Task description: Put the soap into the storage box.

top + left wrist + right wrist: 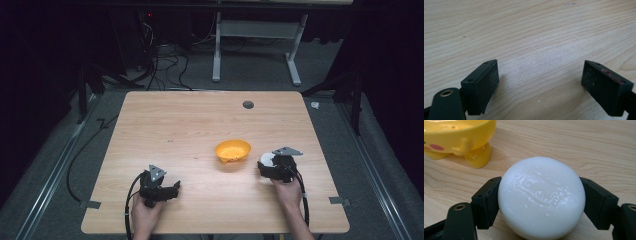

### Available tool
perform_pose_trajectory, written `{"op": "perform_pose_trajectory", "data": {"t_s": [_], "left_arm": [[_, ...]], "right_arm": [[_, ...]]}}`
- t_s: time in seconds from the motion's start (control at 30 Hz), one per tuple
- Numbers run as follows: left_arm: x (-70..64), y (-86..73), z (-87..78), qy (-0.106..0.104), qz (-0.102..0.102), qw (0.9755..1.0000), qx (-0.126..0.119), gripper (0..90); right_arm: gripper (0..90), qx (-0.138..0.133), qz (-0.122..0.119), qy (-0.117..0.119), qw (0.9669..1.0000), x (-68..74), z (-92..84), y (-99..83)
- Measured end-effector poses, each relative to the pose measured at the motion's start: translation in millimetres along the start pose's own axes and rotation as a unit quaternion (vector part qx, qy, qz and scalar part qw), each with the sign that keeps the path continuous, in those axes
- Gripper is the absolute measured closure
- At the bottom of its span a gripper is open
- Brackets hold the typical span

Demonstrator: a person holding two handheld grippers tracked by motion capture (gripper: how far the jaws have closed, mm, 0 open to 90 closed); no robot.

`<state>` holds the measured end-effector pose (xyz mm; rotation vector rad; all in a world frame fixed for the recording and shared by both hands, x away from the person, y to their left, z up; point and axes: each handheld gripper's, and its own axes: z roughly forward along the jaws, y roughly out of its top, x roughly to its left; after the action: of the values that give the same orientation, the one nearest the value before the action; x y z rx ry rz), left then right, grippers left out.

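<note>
A round white bar of soap [541,197] with raised lettering sits between the jaws of my right gripper [541,201], which is shut on it. From above, the soap [266,160] shows at the front of my right gripper [267,166], just right of a yellow dish [232,150]. Up close, the yellow dish [456,135] has stubby feet and pink spots and stands on the table at the upper left. My left gripper [176,189] rests low at the table's near left. Its jaws [540,85] stand wide open over bare wood.
The wooden table [175,125] has a small round hole [248,104] near its far edge. Cables run off the near left corner. A white desk frame [260,35] stands on the grey floor beyond the table.
</note>
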<state>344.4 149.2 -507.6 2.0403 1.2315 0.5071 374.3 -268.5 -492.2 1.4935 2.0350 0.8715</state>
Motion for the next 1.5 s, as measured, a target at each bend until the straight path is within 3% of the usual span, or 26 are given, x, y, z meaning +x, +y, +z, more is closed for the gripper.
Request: {"op": "perform_pose_trajectory", "data": {"t_s": [0.53,1.5], "left_arm": [[0.0,0.0,0.0,0.0,0.0,1.0,0.0,14.9],[0.2,-0.1,-0.1,-0.001,-0.001,1.0,0.0,15.0]], "right_arm": [[24.6,-0.014,-0.013,0.015,0.9997,4.2,-14.5,0.8],[24.6,-0.043,-0.041,0.06,0.9964,29.1,-40.3,15.2]]}}
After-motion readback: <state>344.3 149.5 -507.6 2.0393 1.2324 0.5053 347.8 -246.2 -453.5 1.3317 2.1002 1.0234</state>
